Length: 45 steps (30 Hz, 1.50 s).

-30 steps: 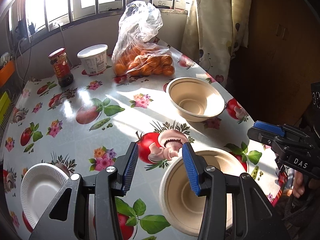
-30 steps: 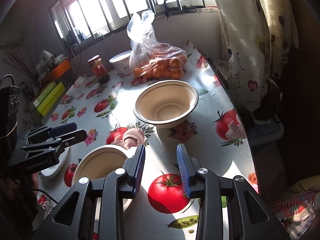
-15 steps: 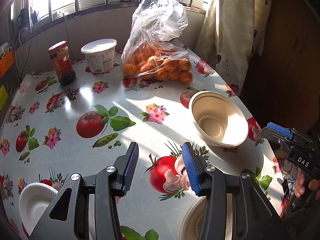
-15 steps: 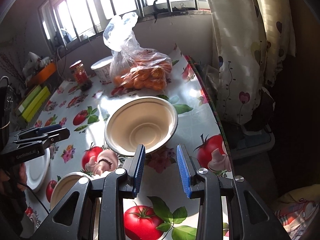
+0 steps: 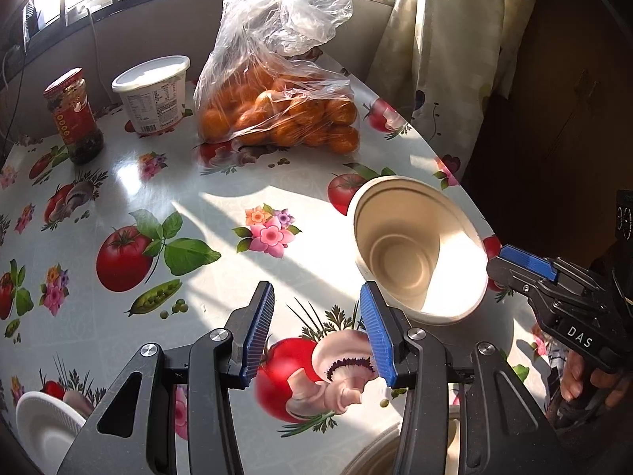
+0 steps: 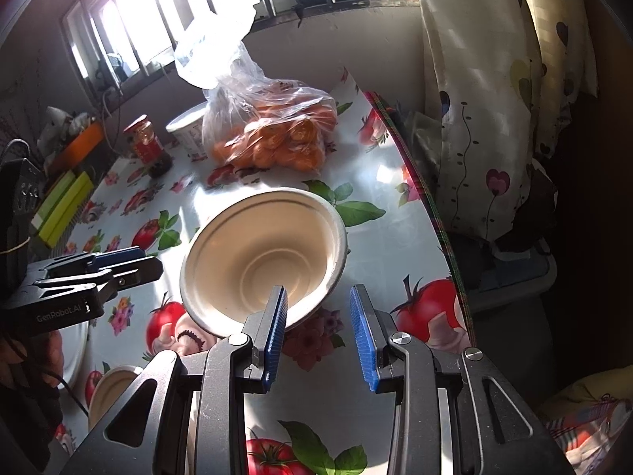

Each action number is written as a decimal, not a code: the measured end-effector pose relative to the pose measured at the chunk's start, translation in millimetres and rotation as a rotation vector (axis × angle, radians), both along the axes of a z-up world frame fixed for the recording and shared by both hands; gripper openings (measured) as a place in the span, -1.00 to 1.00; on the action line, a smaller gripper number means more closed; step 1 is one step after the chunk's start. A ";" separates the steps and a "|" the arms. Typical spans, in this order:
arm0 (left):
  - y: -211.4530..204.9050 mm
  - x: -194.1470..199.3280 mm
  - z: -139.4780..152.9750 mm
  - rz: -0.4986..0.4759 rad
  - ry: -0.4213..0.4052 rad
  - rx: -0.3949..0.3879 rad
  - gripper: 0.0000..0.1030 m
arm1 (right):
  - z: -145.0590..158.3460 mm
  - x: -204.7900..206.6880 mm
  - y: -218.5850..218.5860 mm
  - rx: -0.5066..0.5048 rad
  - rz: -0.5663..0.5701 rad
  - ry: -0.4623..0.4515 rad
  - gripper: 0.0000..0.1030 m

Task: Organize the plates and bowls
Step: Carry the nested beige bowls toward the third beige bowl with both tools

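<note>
A beige bowl (image 6: 263, 259) sits on the surface (image 5: 221, 213) near its right edge. The right hand-held gripper (image 6: 318, 330) is wide open, its left finger over the bowl's near rim, gripping nothing. The left hand-held gripper (image 5: 316, 330) hovers open and empty beside it. A bag of oranges (image 5: 277, 114) lies beyond, a second bowl (image 6: 108, 390) and a white plate (image 5: 43, 423) nearer.

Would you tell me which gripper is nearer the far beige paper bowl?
Right. The right gripper is open at the beige paper bowl near rim; the left gripper is open, beside it.
</note>
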<state>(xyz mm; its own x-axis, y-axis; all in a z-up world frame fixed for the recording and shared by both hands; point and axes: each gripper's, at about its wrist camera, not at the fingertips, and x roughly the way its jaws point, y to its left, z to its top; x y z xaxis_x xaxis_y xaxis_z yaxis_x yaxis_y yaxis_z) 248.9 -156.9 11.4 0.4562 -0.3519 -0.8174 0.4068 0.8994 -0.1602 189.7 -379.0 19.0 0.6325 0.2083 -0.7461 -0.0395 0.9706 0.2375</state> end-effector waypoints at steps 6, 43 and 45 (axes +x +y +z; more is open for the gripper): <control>3.8 6.3 0.0 0.014 0.021 -0.046 -0.10 | -5.1 4.8 -6.3 0.021 -0.008 0.012 -0.38; -4.5 18.3 -11.5 -0.032 0.030 -0.060 -0.60 | -11.5 8.6 -3.3 0.080 -0.015 0.026 -0.63; -4.4 17.8 -10.4 -0.033 0.029 -0.068 -0.61 | -10.7 7.5 -3.1 0.082 -0.017 0.026 -0.63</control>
<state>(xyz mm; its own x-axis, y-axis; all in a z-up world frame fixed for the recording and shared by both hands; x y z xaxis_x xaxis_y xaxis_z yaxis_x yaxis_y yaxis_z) 266.7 -161.3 1.0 0.4199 -0.4212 -0.8039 0.4304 0.8723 -0.2322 197.2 -382.1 8.3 0.6173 0.2588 -0.7429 -0.0156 0.9482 0.3173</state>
